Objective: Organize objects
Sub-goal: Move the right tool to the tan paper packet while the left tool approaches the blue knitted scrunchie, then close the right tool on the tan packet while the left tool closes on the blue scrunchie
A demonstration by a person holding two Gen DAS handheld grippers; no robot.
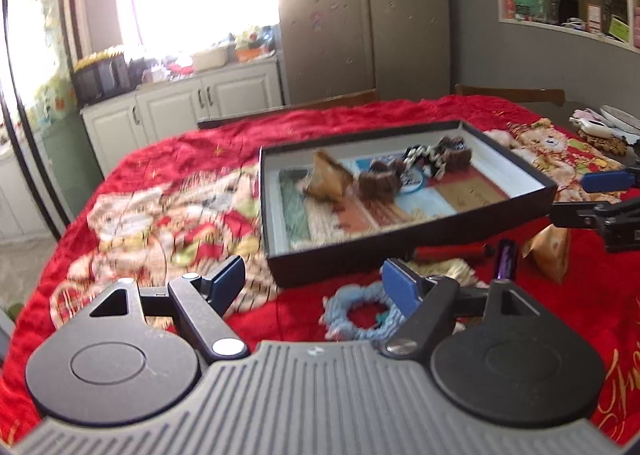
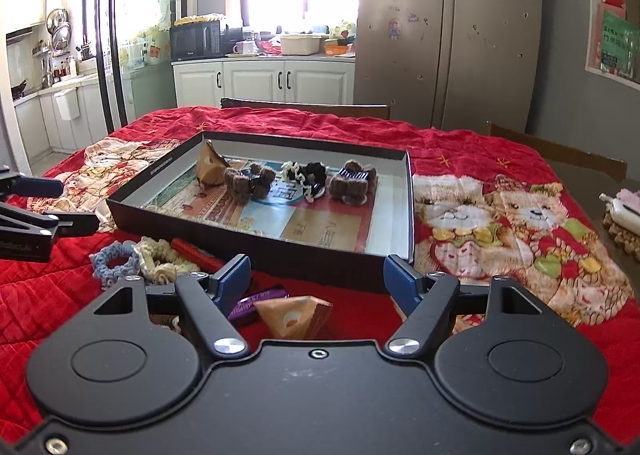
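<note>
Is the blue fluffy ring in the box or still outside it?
Outside. The blue ring lies on the red cloth, in front of the box, beside the cream one.

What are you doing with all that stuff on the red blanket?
A person is tidying small things into a black box on the red blanket. A tan pyramid packet and some fuzzy scrunchies already lie inside. Still outside, in front of the box, are a blue scrunchie, a cream one, a purple bar and another tan packet. The left gripper and right gripper are both open and empty, poised above those leftover things.
</note>
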